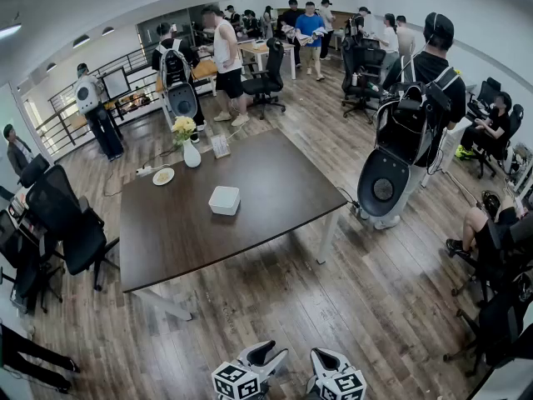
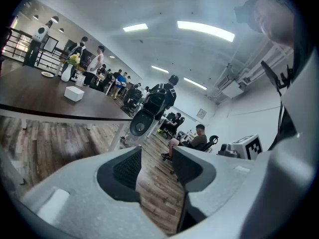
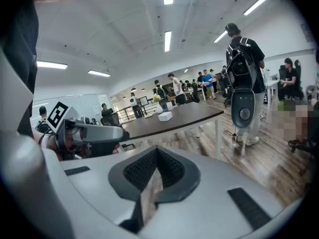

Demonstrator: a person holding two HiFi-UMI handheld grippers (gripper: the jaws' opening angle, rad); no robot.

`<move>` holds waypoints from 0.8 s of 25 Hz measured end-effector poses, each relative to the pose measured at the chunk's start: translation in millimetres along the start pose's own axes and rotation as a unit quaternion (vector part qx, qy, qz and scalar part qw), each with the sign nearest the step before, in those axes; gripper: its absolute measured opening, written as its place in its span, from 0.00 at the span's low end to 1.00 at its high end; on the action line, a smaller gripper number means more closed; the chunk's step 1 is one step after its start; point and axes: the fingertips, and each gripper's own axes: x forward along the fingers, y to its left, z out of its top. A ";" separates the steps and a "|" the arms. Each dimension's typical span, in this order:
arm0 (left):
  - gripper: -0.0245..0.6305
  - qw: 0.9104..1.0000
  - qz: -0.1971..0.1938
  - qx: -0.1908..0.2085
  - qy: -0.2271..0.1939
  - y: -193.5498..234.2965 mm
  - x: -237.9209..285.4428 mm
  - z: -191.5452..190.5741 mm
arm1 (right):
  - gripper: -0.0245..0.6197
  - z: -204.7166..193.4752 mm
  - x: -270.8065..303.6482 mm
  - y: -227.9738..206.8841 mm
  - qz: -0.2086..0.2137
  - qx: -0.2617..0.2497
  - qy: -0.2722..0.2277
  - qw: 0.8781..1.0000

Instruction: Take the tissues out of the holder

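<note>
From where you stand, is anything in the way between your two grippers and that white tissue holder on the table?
Nothing visible is. The left gripper and right gripper hang low over the floor, short of the table; the tissue holder sits alone mid-table. The vase and plate stand beyond it, toward the far edge.

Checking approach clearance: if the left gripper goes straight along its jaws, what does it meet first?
Probably the bare wood floor, which fills the gap of the open left gripper. The table lies off to its left and the seated person farther on; depth is hard to judge.
</note>
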 end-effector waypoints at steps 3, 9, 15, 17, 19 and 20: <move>0.34 1.000 -0.009 0.004 0.004 22.4 -35.5 5.6 | 0.05 -9.4 21.3 37.5 -0.007 0.016 0.000 1.000; 0.34 1.000 -0.020 0.016 0.005 59.9 -106.0 10.9 | 0.05 -5.9 51.6 124.1 -0.004 -0.012 -0.005 1.000; 0.34 1.000 -0.013 -0.001 -0.020 66.3 -138.1 20.7 | 0.05 5.6 60.7 158.8 0.012 -0.035 -0.002 0.999; 0.34 1.000 -0.017 0.002 -0.024 61.2 -141.5 23.8 | 0.05 11.8 62.6 163.3 0.016 -0.033 -0.011 0.999; 0.34 0.999 -0.018 0.015 -0.025 60.2 -144.9 25.8 | 0.05 17.2 65.3 167.9 0.018 -0.038 -0.022 0.999; 0.34 0.999 -0.017 0.022 -0.026 61.3 -147.2 26.8 | 0.05 19.8 66.5 169.8 0.017 -0.042 -0.027 0.999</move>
